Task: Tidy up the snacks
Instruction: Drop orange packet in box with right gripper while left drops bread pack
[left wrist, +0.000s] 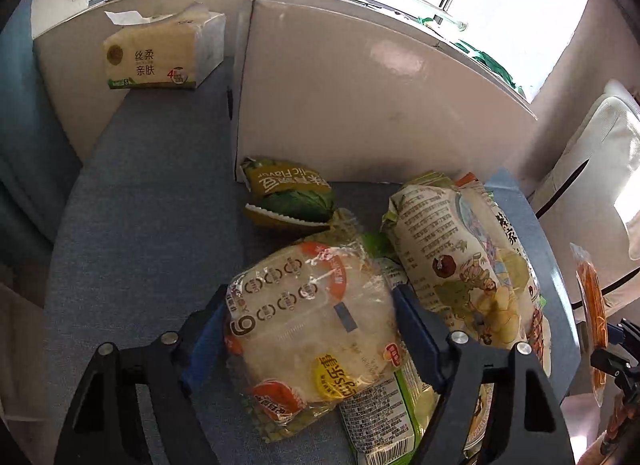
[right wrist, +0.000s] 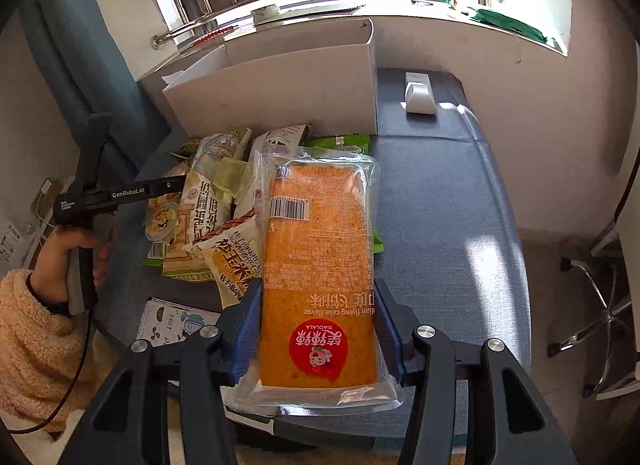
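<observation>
Presently, left gripper (left wrist: pixel 312 329) fingers clamp a clear rice-cracker pack (left wrist: pixel 308 329) over the desk (left wrist: pixel 140 225), beside the snack pile (left wrist: pixel 460 265). Right gripper (right wrist: pixel 318 329) fingers pinch an orange cake pack (right wrist: pixel 320 265) aloft; likely light, crushable, best held by edges.

Hidden, cropped and unreadable parts

In the left wrist view the clear snack pack (left wrist: pixel 308 325) covers most of a green packet (left wrist: pixel 380 417), whose lower end the frame cuts off. The orange cake pack (left wrist: pixel 592 305) shows only edge-on at the right margin. In the right wrist view the orange cake pack (right wrist: pixel 320 265) hides snacks behind it; the white box (right wrist: pixel 280 81) interior cannot be seen.
</observation>
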